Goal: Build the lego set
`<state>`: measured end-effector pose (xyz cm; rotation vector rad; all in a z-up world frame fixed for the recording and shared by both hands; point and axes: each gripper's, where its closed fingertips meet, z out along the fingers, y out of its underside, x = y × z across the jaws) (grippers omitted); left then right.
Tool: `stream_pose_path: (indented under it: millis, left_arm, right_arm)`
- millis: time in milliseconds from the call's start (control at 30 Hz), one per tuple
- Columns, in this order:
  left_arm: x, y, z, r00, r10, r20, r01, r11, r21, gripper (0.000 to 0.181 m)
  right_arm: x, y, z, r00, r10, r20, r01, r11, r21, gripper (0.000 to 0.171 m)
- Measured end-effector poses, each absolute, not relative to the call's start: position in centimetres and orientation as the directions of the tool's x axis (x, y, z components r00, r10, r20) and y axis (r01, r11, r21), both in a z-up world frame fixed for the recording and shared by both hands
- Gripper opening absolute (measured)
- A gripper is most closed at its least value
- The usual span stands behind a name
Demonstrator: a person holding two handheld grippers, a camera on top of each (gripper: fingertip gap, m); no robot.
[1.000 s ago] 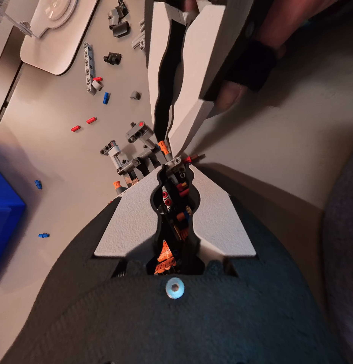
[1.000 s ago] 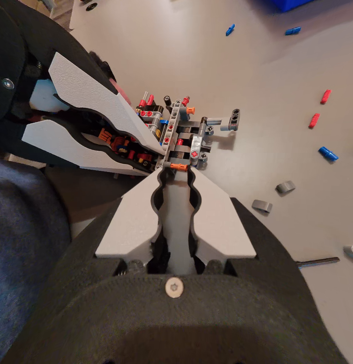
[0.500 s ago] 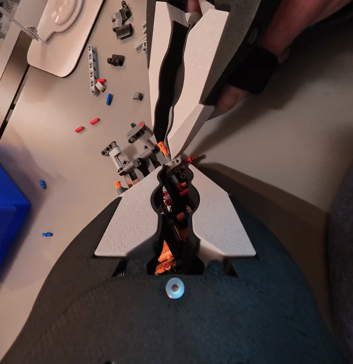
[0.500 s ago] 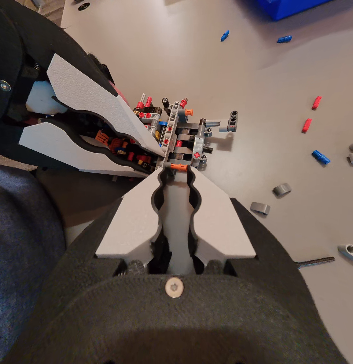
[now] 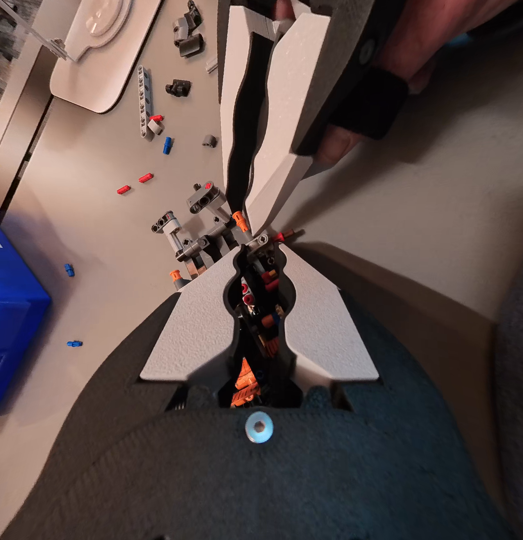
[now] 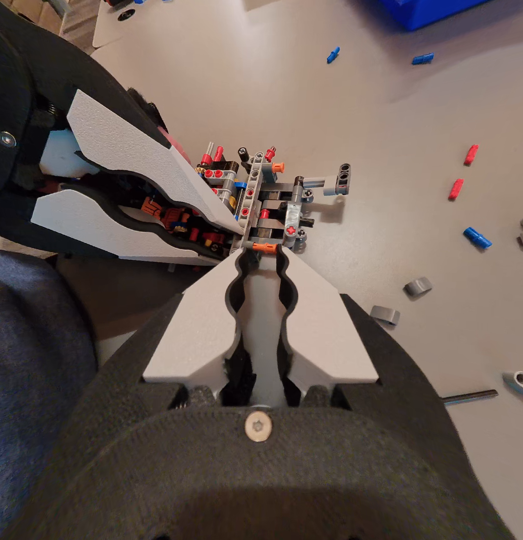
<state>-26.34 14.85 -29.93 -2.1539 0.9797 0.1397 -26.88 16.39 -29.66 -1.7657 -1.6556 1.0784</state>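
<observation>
The left gripper (image 5: pixel 258 257) clamps the half-built lego assembly (image 6: pixel 266 201) at the near edge of the tabletop (image 6: pixel 356 117). The right gripper (image 6: pixel 258 252) pinches its orange pin (image 6: pixel 264 247), apparently. A skewed push could pop beams apart or twist the model loose. The right wrist view shows the pin contact; the left wrist view alone shows the long grey beam (image 5: pixel 144 100) lying loose and the hand (image 5: pixel 400 58) behind the right gripper.

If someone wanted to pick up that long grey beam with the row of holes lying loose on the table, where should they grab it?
Probably across its middle, pinching the two long narrow sides of the long grey beam from above. It lies flat on the table, so only those edges offer parallel faces. Stay away from its near end, where a small grey piece and a red pin crowd it.
</observation>
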Motion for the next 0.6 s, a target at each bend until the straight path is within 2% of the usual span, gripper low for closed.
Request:
stream_pose_path:
  millis: [233,600]
  left_arm:
    - [-26.41,14.88,-29.92,0.703,-0.598,-0.385,-0.686,-0.424,-0.592,0.016]
    - [-26.47,14.92,-29.85,0.700,-0.590,-0.402,-0.690,-0.413,-0.595,0.013]
  right_arm:
    - [-26.89,16.52,-29.83,-0.049,0.978,-0.203,0.598,-0.134,-0.790,0.013]
    - [-26.94,16.43,-30.18,-0.064,0.998,0.013,0.602,0.049,-0.797,0.014]
